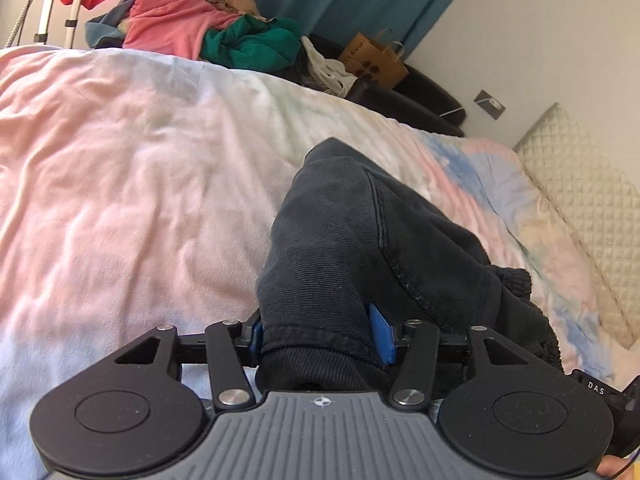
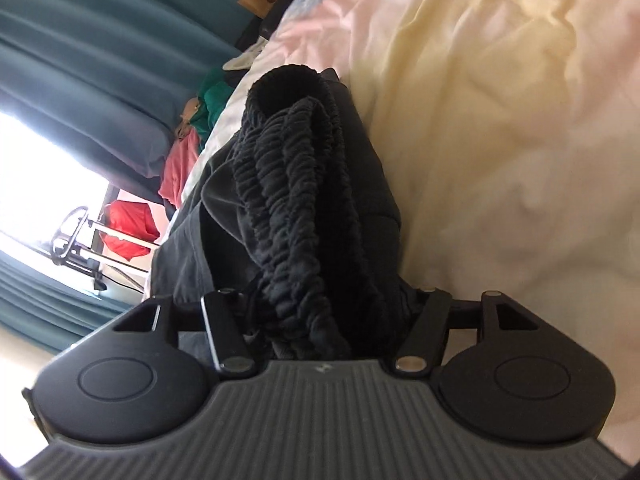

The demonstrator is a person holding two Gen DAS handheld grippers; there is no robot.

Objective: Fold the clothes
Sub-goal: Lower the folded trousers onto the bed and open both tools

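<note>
Left wrist view: the left gripper (image 1: 320,334) pinches a hem of the black trousers (image 1: 360,240) at lower centre, with bare pastel duvet (image 1: 120,180) stretching left to a clothes pile (image 1: 208,28) at the far edge. Right wrist view: the right gripper (image 2: 332,320) clamps their elastic waistband (image 2: 296,184), with open duvet at frame right.

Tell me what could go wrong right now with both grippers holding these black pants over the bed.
The left gripper pinches a thick bunch of the black pants, so layers may slip out unevenly and skew the fold. The right gripper clamps the bunched elastic waistband, which looks twisted; laying it down like that could leave a lumpy fold. The bedspread is rumpled, so the pants may not lie flat.
</note>
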